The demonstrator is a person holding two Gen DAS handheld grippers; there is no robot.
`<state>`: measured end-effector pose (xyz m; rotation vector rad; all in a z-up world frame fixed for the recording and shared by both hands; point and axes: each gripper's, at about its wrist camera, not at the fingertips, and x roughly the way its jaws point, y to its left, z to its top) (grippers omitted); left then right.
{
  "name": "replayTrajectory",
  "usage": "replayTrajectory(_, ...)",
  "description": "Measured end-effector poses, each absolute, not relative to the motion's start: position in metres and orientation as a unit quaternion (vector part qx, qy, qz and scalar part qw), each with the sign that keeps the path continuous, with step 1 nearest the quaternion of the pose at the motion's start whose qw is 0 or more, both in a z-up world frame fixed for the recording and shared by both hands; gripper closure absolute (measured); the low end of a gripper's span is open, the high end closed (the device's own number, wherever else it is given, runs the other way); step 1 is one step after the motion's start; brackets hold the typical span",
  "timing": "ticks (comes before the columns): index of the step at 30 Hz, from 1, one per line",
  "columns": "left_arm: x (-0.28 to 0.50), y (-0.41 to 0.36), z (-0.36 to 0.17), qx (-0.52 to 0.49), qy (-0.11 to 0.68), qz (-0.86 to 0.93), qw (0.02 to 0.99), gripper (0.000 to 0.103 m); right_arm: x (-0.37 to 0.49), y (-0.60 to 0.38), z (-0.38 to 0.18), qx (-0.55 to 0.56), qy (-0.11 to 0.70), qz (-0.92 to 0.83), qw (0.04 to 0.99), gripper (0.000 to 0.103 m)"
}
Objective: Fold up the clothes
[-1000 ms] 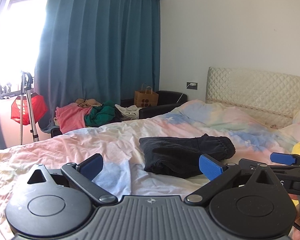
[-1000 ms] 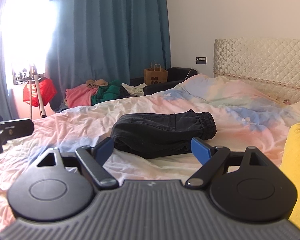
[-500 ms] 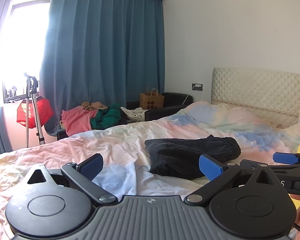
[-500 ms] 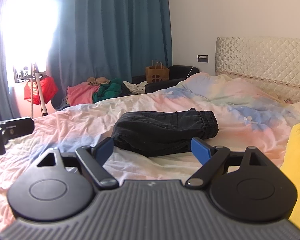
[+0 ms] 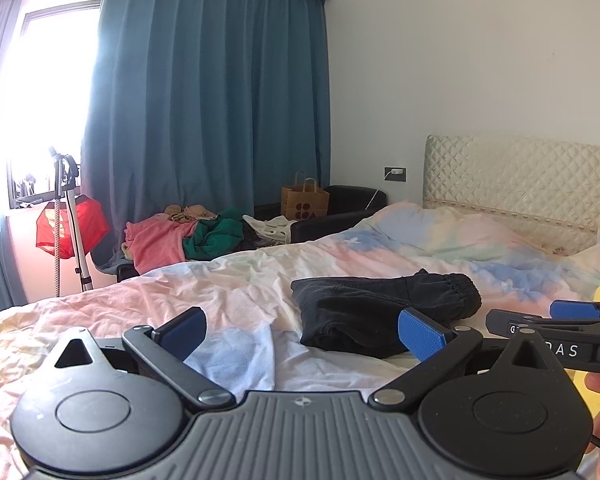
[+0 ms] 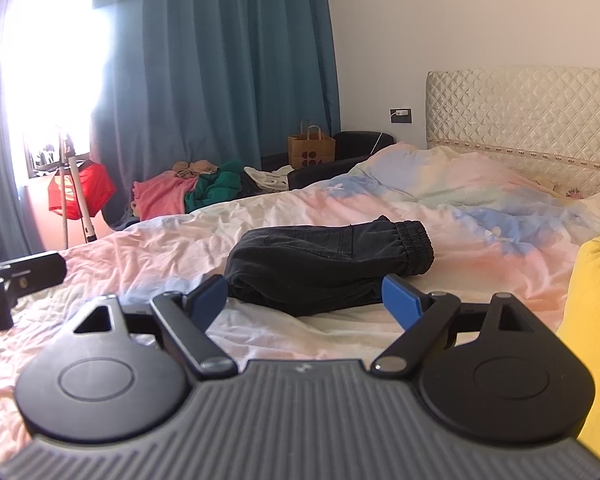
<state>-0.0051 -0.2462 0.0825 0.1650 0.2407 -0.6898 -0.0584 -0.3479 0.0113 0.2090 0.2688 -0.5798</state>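
Note:
Folded black pants (image 5: 384, 310) (image 6: 328, 264) with an elastic waistband lie on the pastel bed sheet (image 5: 236, 292) (image 6: 148, 256). My left gripper (image 5: 302, 330) is open and empty, hovering short of the pants' left end. My right gripper (image 6: 302, 298) is open too, just in front of the pants with nothing between its blue pads. In the left wrist view the right gripper (image 5: 556, 320) shows at the right edge. A yellow garment (image 6: 592, 320) lies at the right, beside the right gripper.
A heap of pink, green and white clothes (image 5: 196, 236) (image 6: 204, 188) lies on a dark sofa beyond the bed. A brown paper bag (image 5: 304, 200), blue curtain (image 5: 208, 120), quilted headboard (image 5: 520, 184) and a stand with red cloth (image 5: 70, 224) ring the bed.
The left wrist view has drifted slightly, so the pants sit a little further right in it. Both grippers stay open; the right one has not moved.

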Motion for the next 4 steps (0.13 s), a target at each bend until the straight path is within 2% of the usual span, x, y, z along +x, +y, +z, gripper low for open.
replayTrajectory(4,-0.0055,-0.2465,0.0818,0.083,0.118,-0.335,0.931,0.000,-0.0565,-0.3471,0.0102,0.098,0.134,-0.287,0.943,0.017)
